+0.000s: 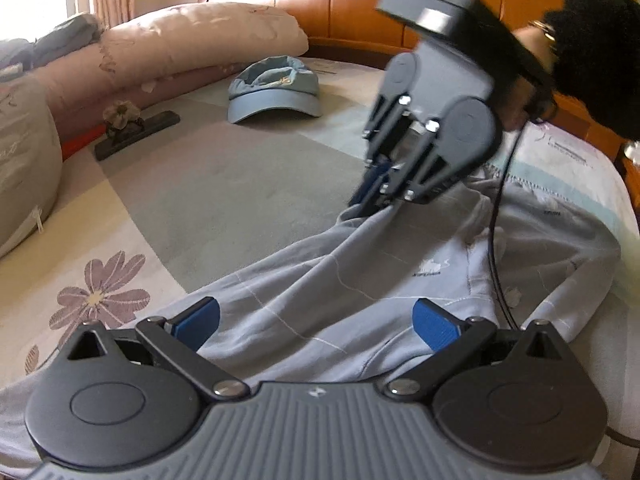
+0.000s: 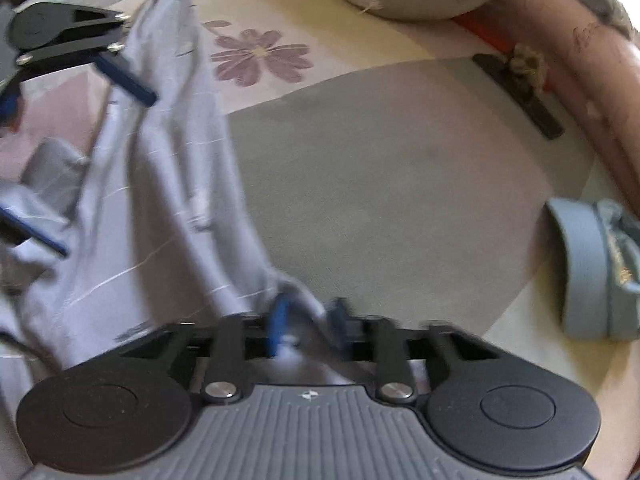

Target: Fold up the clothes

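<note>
Pale lilac-grey cotton, a long-sleeved garment with thin white seam lines and a small chest print, is spread in loose ridges on the near right part of the bed, whose cover shows grey and cream panels and a mauve flower. One edge of the garment is pinched between the blue pads of the right tool, which is clenched on the cloth and has it drawn up into a taut peak. The left tool is held low over the near part of the garment with its blue pads spread wide and nothing between them.

Only a thin bite of fabric appears to be held, so the edge could be lost from the right tool if it is pulled further while the garment's weight drags on the bed. With one point lifted alone, the cloth may bunch and the fold could be laid crooked. A black cable hangs across the garment and could be caught under it. A light blue fabric cap lies far off, well apart.
</note>
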The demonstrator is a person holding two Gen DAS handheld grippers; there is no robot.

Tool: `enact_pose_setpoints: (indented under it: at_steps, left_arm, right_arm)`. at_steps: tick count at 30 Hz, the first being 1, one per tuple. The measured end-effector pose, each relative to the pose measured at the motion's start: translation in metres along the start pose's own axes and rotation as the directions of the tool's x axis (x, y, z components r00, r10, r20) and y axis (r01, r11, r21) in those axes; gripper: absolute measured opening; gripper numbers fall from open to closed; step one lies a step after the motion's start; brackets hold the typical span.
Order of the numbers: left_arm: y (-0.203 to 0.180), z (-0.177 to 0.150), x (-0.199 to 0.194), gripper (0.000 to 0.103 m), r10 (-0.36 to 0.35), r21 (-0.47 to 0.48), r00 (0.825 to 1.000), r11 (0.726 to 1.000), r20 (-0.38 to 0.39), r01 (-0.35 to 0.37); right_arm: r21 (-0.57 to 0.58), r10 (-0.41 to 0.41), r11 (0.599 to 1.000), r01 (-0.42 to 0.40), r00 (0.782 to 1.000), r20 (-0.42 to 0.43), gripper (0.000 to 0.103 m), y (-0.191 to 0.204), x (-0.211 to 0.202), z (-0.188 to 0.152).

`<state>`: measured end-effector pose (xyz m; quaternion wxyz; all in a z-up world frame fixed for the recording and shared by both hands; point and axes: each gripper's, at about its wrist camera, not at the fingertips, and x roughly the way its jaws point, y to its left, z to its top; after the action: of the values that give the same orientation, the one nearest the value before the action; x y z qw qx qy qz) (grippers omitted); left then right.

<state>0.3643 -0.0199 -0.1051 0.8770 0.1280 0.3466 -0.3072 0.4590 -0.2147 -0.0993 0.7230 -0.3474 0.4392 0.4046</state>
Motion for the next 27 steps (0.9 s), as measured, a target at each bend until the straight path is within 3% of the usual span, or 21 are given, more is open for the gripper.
enact_pose_setpoints:
  at_steps: [5, 10, 14, 15, 17, 20, 23, 27]
  left_arm:
    - [0.007, 0.0, -0.002, 0.102, 0.045, -0.019, 0.999, 0.999, 0.001, -0.045]
    - [0.017, 0.001, -0.003, 0.102, 0.051, -0.066, 0.999, 0.997, 0.018, -0.049]
    - [0.027, 0.0, -0.002, 0.102, 0.099, -0.096, 0.995, 0.99, -0.003, -0.099]
    - [0.03, -0.001, -0.002, 0.102, 0.109, -0.101, 0.994, 0.989, -0.007, -0.11]
    - [0.035, -0.002, -0.002, 0.102, 0.117, -0.112, 0.993, 0.987, -0.013, -0.117]
    - [0.045, -0.004, -0.001, 0.102, 0.13, -0.133, 0.991, 0.982, -0.029, -0.133]
    - [0.053, -0.007, -0.002, 0.102, 0.161, -0.142, 0.986, 0.976, -0.047, -0.166]
    - [0.071, -0.011, -0.011, 0.102, 0.245, -0.156, 0.968, 0.955, -0.051, -0.25]
  right_arm:
    - [0.045, -0.13, 0.991, 0.126, 0.986, 0.101, 0.006, -0.01, -0.015, 0.005]
    - [0.16, -0.277, 0.956, 0.246, 0.939, 0.206, 0.006, -0.035, -0.031, 0.015]
    - [0.269, -0.387, 0.905, 0.329, 0.9, 0.202, 0.006, -0.063, -0.017, 0.022]
    - [0.296, -0.398, 0.894, 0.337, 0.9, 0.178, 0.006, -0.069, -0.008, 0.021]
    - [0.346, -0.407, 0.872, 0.346, 0.905, 0.121, 0.009, -0.082, 0.01, 0.019]
    - [0.315, -0.439, 0.862, 0.397, 0.895, 0.073, 0.011, -0.073, 0.023, 0.022]
    - [0.304, -0.446, 0.87, 0.389, 0.883, 0.148, 0.026, -0.054, 0.005, 0.03]
    - [0.217, -0.252, 0.955, 0.202, 0.939, 0.236, 0.028, -0.013, 0.0, 0.045]
